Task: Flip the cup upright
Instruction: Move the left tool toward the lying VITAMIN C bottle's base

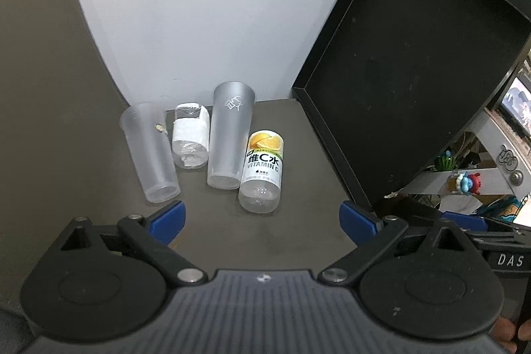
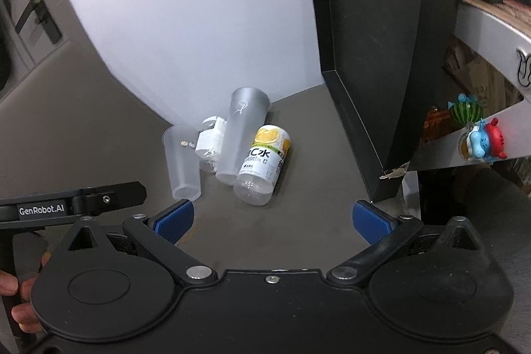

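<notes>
Two frosted plastic cups stand upside down on the grey table: a clear one (image 1: 151, 151) at left and a greyer one with a white logo (image 1: 229, 135) to its right. They also show in the right wrist view, the clear one (image 2: 182, 163) and the logo one (image 2: 240, 135). My left gripper (image 1: 262, 221) is open and empty, just short of the cups. My right gripper (image 2: 273, 219) is open and empty, equally near. The left gripper's body (image 2: 73, 204) shows at the left of the right wrist view.
A bottle with a white label (image 1: 190, 138) stands inverted between the cups. A Vitamin C bottle (image 1: 264, 170) stands inverted right of the logo cup. A black tray (image 1: 408, 72) leans at right. A white wall is behind. Cluttered shelves (image 2: 478, 135) lie far right.
</notes>
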`<act>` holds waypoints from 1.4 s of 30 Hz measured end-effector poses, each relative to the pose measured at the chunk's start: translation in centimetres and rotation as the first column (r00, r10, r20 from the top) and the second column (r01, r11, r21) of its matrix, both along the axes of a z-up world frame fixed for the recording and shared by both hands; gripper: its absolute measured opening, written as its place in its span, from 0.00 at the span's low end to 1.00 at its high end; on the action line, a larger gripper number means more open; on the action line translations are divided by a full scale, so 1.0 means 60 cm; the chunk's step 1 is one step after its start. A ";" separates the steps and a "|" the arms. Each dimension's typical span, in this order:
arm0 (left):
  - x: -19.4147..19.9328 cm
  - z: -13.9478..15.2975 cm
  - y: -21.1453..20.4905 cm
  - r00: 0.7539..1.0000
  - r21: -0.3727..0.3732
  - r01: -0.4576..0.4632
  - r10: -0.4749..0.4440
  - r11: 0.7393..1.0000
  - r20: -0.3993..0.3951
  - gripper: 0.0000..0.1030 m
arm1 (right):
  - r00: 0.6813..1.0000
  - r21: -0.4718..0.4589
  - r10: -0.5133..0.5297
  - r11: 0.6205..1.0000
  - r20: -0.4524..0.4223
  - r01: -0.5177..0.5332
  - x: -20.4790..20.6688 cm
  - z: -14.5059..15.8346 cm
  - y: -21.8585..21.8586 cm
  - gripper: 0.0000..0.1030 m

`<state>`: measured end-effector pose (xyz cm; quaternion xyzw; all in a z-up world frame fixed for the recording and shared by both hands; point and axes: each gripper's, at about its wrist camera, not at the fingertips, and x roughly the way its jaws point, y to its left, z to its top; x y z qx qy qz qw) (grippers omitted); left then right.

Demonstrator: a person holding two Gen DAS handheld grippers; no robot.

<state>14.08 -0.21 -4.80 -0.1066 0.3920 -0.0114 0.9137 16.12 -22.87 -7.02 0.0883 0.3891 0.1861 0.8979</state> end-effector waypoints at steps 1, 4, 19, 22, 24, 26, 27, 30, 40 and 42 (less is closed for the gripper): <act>0.007 -0.004 -0.001 1.000 -0.001 0.003 -0.003 1.000 -0.005 0.96 | 1.000 0.007 -0.003 1.000 -0.003 0.003 0.005 -0.004 -0.001 1.00; 0.030 -0.015 -0.001 1.000 -0.005 0.002 -0.002 1.000 -0.022 0.96 | 1.000 0.026 -0.003 1.000 -0.010 0.003 0.017 -0.012 -0.002 1.00; 0.133 -0.080 -0.012 0.994 -0.010 0.026 -0.026 1.000 -0.110 0.93 | 0.996 0.076 0.089 0.993 0.012 -0.090 0.070 -0.042 0.009 1.00; 0.154 -0.098 -0.012 0.991 -0.009 0.026 -0.027 1.000 -0.128 0.93 | 0.997 0.069 0.080 0.994 0.017 -0.081 0.085 -0.055 0.015 1.00; 0.166 -0.110 -0.012 0.991 -0.010 0.028 -0.029 1.000 -0.134 0.92 | 0.997 0.067 0.066 0.995 0.034 -0.068 0.093 -0.065 0.015 1.00; 0.178 -0.121 -0.011 0.989 -0.014 0.026 -0.027 1.000 -0.143 0.91 | 0.998 0.059 0.048 0.997 0.036 -0.050 0.100 -0.076 0.013 1.00; 0.184 -0.127 -0.011 0.989 -0.016 0.025 -0.027 1.000 -0.148 0.88 | 0.999 0.051 0.045 0.998 0.026 -0.046 0.105 -0.082 0.013 1.00; 0.202 -0.144 -0.014 0.987 -0.021 0.025 -0.028 0.999 -0.161 0.83 | 0.999 0.060 0.033 0.998 -0.025 -0.031 0.118 -0.104 0.006 1.00; 0.252 -0.205 -0.033 0.974 -0.004 0.030 -0.030 1.000 -0.226 0.80 | 0.990 0.092 0.013 0.996 -0.141 0.000 0.126 -0.140 -0.007 1.00; 0.262 -0.218 -0.039 0.967 0.024 0.035 -0.028 0.999 -0.251 0.80 | 0.988 0.095 0.012 0.995 -0.156 0.003 0.129 -0.146 -0.008 1.00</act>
